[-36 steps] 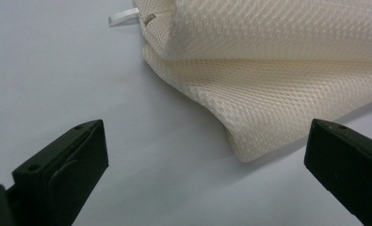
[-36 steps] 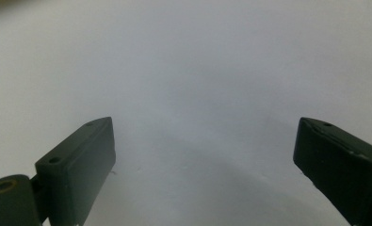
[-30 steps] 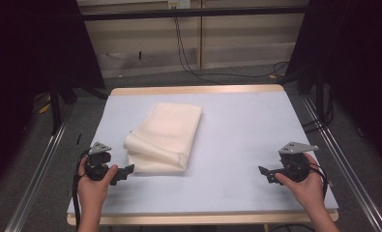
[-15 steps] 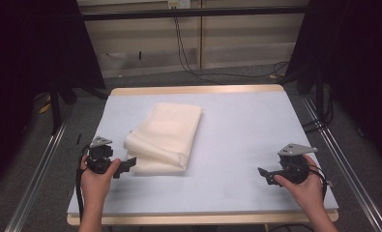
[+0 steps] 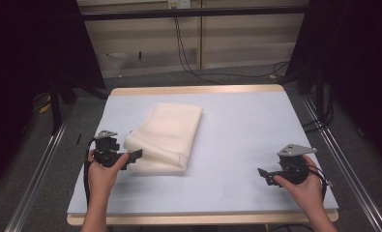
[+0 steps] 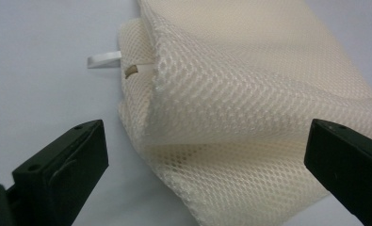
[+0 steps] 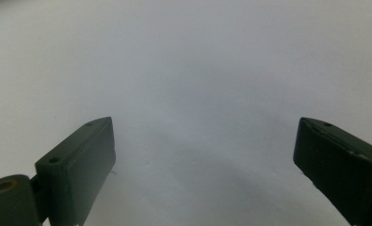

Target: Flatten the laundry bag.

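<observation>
A folded cream mesh cloth [image 5: 168, 136] lies on the pale blue table top [image 5: 237, 130], left of centre. My left gripper [image 5: 134, 155] is open at the cloth's near left corner. In the left gripper view the cloth [image 6: 249, 108] bulges between the two wide-apart jaws, and a white tag [image 6: 103, 60] sticks out of its left edge. My right gripper [image 5: 265, 176] stands open near the front right of the table, well away from the cloth. The right gripper view has bare table [image 7: 198, 94] between the jaws.
The table has a wooden rim [image 5: 193, 90] at the far side and another along the front. Metal rails [image 5: 38, 179] run along both sides on the floor. Cables [image 5: 193, 67] hang behind the table.
My left gripper has moved forward and right up to the cloth's near left corner. The right gripper has hardly moved.
</observation>
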